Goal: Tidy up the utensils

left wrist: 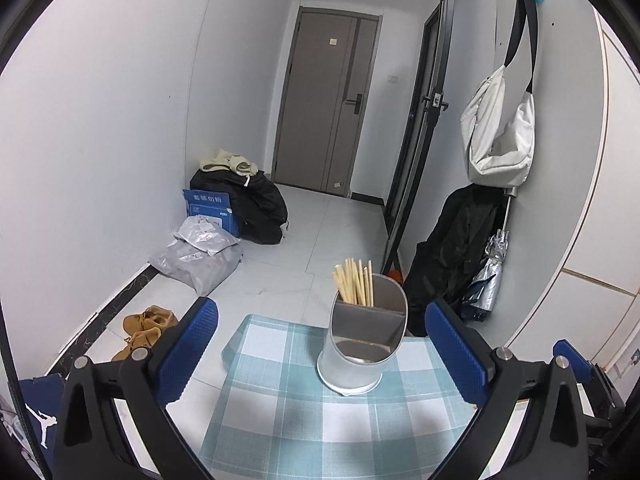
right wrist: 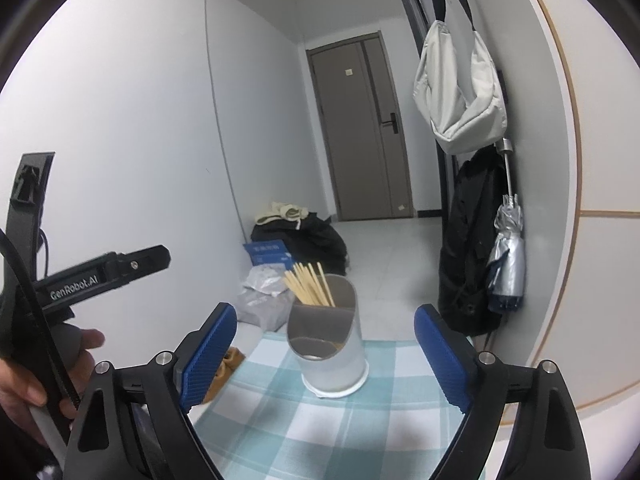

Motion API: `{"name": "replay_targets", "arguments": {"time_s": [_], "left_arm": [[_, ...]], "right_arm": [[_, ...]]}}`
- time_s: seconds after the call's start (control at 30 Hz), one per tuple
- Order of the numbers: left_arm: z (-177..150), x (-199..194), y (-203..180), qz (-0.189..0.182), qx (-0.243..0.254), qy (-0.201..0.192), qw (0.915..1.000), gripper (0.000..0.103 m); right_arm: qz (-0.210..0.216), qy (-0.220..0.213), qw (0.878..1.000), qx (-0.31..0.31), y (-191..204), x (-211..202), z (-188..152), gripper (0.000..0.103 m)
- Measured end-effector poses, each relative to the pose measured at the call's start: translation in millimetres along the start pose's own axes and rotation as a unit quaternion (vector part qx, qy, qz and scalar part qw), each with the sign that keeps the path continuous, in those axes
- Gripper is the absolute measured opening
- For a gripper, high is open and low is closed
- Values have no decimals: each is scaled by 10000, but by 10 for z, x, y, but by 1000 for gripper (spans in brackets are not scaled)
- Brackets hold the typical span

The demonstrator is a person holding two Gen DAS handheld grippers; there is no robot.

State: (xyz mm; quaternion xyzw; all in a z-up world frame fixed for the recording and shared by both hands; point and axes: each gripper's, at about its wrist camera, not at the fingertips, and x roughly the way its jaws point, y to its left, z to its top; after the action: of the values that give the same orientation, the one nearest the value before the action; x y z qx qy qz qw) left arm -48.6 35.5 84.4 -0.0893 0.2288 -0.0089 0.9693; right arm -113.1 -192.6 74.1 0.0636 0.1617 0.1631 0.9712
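Your left gripper [left wrist: 320, 360] stands wide and empty, and the utensil holder [left wrist: 362, 344] sits straight ahead of it, framed between the pads. Your right gripper [right wrist: 324, 356] gapes empty too, facing the same utensil holder [right wrist: 328, 344], which stands upright on the checked cloth [right wrist: 360, 432]. The chopsticks [right wrist: 308, 284] stand upright in its rear compartment; neither hand looks clearly nearer.

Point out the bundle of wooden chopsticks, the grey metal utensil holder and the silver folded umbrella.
Bundle of wooden chopsticks [left wrist: 354, 282], left wrist view, mid-sticks.
Grey metal utensil holder [right wrist: 350, 360], right wrist view, outer wall.
Silver folded umbrella [right wrist: 508, 256], right wrist view, folded canopy.
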Motion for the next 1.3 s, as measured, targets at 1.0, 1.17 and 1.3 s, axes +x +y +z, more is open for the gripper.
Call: {"name": "replay_targets", "arguments": {"time_s": [1.0,1.17,1.3], "left_arm": [[-267,880,61,440,306,345,9980,102],[-272,935,53,488,362,393,9974,102],[-255,966,75,505,314,405,9974,102]], "right_arm": [[-148,117,9996,-204,-230,783,-397,92],[-171,176,9996,-167,-244,847,-423,92],[-173,227,9996,-59,-287,902,-433,92]]}}
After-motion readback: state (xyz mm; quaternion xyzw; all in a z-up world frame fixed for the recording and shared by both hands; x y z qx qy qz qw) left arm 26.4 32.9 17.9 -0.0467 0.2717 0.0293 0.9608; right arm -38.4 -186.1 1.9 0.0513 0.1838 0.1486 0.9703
